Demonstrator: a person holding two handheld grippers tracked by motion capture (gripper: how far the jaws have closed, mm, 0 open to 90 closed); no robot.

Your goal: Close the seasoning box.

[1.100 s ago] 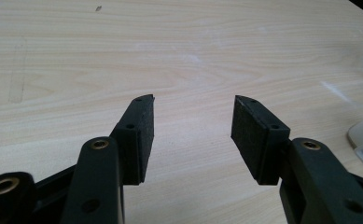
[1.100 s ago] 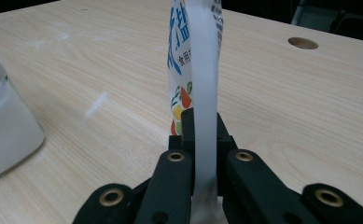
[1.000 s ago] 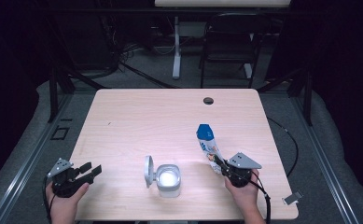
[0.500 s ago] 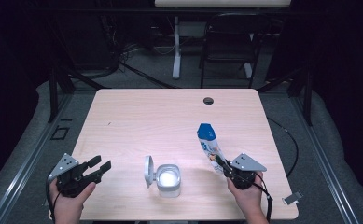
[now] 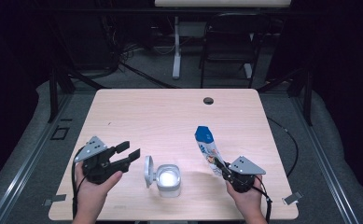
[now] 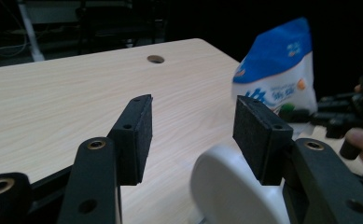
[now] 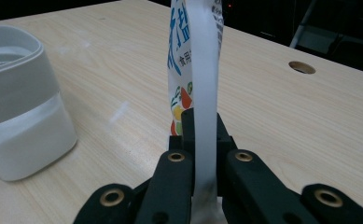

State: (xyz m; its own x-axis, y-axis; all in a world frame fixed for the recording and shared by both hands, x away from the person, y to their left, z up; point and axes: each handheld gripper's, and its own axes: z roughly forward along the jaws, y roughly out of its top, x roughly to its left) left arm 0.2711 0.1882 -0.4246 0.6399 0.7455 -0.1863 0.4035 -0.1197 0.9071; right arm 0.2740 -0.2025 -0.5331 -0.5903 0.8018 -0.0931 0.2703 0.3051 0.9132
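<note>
Right tool [image 5: 222, 169] clamped blue-white pouch [image 5: 207, 148] upright; left tool [image 5: 128, 154] gaped wide, white jar [image 5: 168, 178] just beyond its tips.

Pouch [image 5: 207, 149]: blue top, white body, blue lettering, small red, green, orange print. Container [image 5: 168, 179]: white, glossy band round wall; lid [image 5: 148, 171] white. Grippers' jaws black, brass-coloured rivets. Table [image 5: 170, 121]: pale wood grain.

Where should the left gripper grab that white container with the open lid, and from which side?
Probably across the body of the white container, coming from its left, where the open left gripper already points. The flipped-up lid stands on that side, so go in below or around it and close on the flat side walls.
</note>
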